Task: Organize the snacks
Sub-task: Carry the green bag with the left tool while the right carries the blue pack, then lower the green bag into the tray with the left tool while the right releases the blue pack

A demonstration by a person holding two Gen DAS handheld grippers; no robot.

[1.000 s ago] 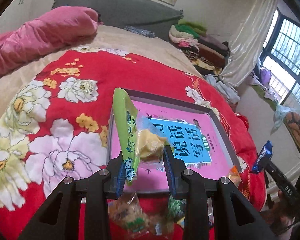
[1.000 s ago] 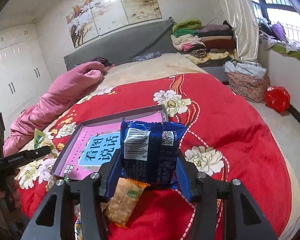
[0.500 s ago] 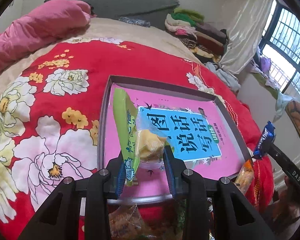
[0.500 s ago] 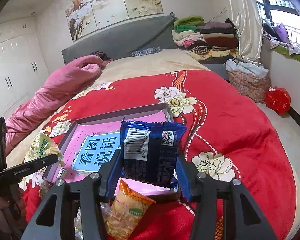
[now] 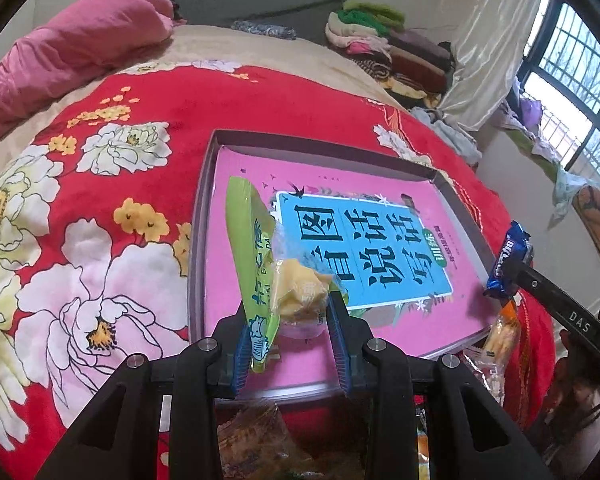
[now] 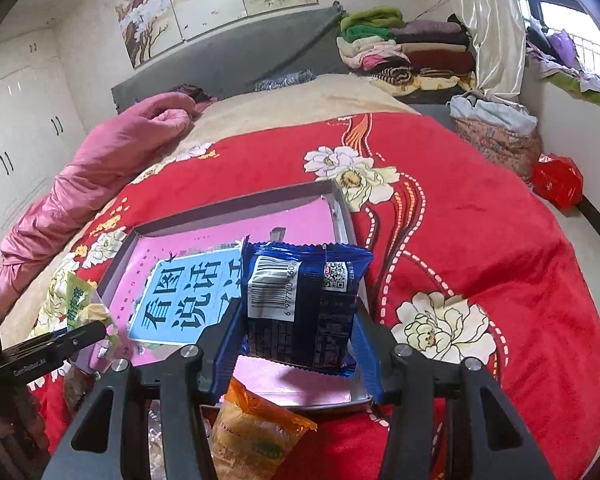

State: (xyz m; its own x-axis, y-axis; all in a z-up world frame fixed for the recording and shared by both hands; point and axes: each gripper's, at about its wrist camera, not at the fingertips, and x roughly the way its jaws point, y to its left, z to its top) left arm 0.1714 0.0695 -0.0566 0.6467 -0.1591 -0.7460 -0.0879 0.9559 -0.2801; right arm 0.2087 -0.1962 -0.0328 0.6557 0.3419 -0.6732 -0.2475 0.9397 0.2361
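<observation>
My left gripper is shut on a green and clear cake packet, held above the near left part of a shallow grey box with a pink and blue printed bottom. My right gripper is shut on a dark blue biscuit packet, held above the box's near right corner. The blue packet also shows at the right of the left wrist view, and the green packet at the left of the right wrist view.
The box lies on a red flowered blanket on a bed. Loose snack packets lie on the blanket in front of the box, among them an orange one. A pink quilt and folded clothes are at the bed's far end.
Both grippers have moved forward with their packets, from the pile of loose snacks to above the near part of the box. Their grips have not changed.
</observation>
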